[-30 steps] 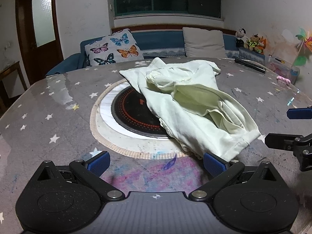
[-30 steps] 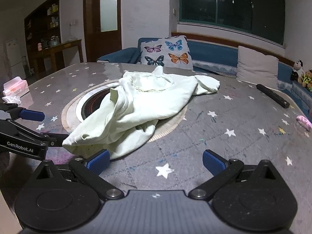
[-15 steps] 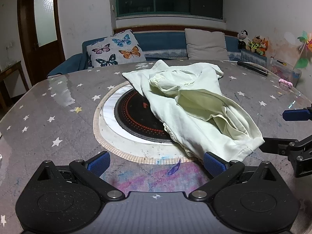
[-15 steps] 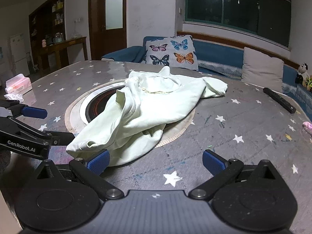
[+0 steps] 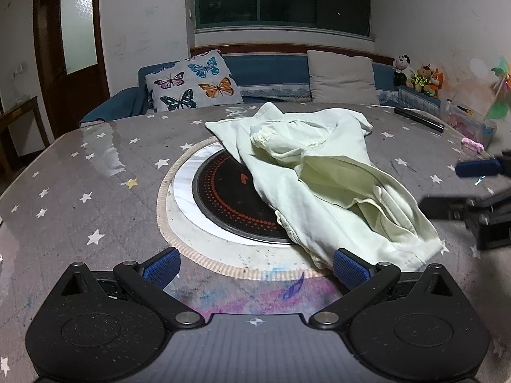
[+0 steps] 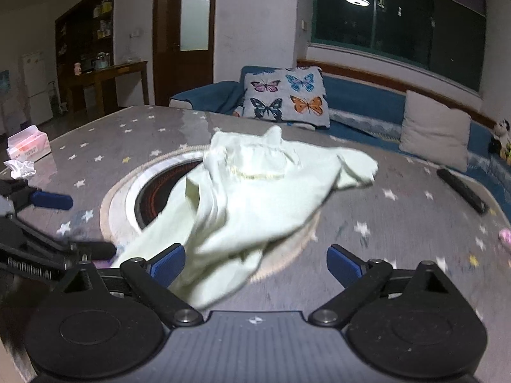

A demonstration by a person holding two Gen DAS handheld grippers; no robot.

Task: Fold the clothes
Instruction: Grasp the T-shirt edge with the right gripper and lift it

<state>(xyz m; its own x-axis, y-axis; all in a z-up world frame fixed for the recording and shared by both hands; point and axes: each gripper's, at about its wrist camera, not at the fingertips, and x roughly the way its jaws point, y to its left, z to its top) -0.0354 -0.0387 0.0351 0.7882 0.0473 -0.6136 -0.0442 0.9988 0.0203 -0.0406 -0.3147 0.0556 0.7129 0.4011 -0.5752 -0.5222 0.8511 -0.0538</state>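
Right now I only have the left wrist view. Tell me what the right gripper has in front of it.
Observer: The right gripper is open. Its fingers have just been closing slightly, with a corner of the pale garment partly between them, ungripped.
Operator: Report what's beyond my left edge.
Observer: A tissue box and a crumpled tissue sit near the left edge of the table.
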